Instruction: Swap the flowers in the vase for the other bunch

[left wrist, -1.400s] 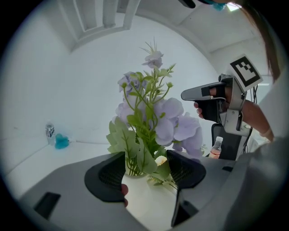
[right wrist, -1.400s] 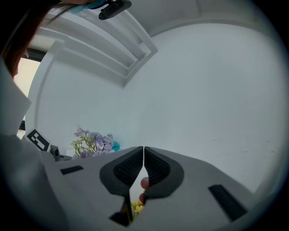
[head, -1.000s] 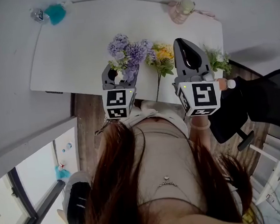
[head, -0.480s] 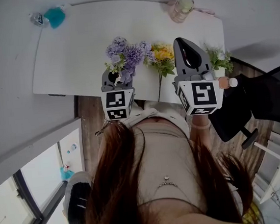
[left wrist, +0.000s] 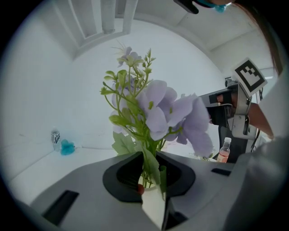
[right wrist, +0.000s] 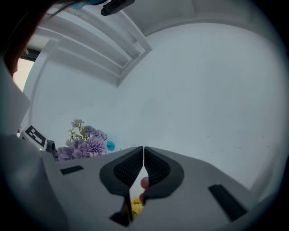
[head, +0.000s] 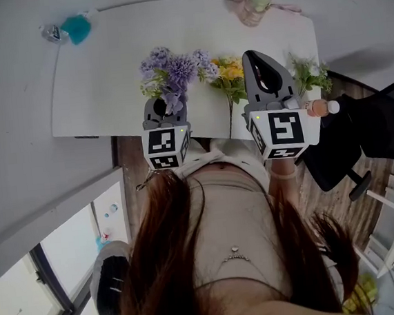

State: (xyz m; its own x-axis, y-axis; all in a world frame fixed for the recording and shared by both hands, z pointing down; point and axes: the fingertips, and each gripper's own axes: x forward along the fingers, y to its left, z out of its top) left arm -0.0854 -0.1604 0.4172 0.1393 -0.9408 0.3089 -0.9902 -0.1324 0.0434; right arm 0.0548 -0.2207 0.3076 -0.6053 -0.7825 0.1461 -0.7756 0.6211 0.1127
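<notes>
- Clutter sits well out to the left of my left gripper (head: 164, 106), at the table's (head: 106, 79) far corner: a small bottle (head: 50, 32) touching a teal object (head: 74, 24).
- My left gripper has just been closing its jaws, and they now pinch the green stems of the purple bunch (head: 174, 69) low down, with a leaf caught between the pads.
- The purple blooms and a few pale sprigs stand upright just above and beyond this gripper's tips. I cannot make out the vase from the head view because the gripper body covers it.
- Between my two grippers lies the yellow bunch (head: 229, 70). Its heads are level with my right gripper's tips and its single stem runs back toward me along the table.
- My right gripper (head: 260, 58) has its jaws pressed together with nothing between the pads. From its own view, a few yellow blossoms show low in the gap behind them.
- A pinkish jar (head: 255, 6) stands well beyond that gripper, at the table's far edge.
- Just right of the right gripper is a green sprig (head: 310, 76), and nearer me a pink bottle (head: 320, 108) with a white cap.
- Farther right is a black office chair (head: 381, 128).
</notes>
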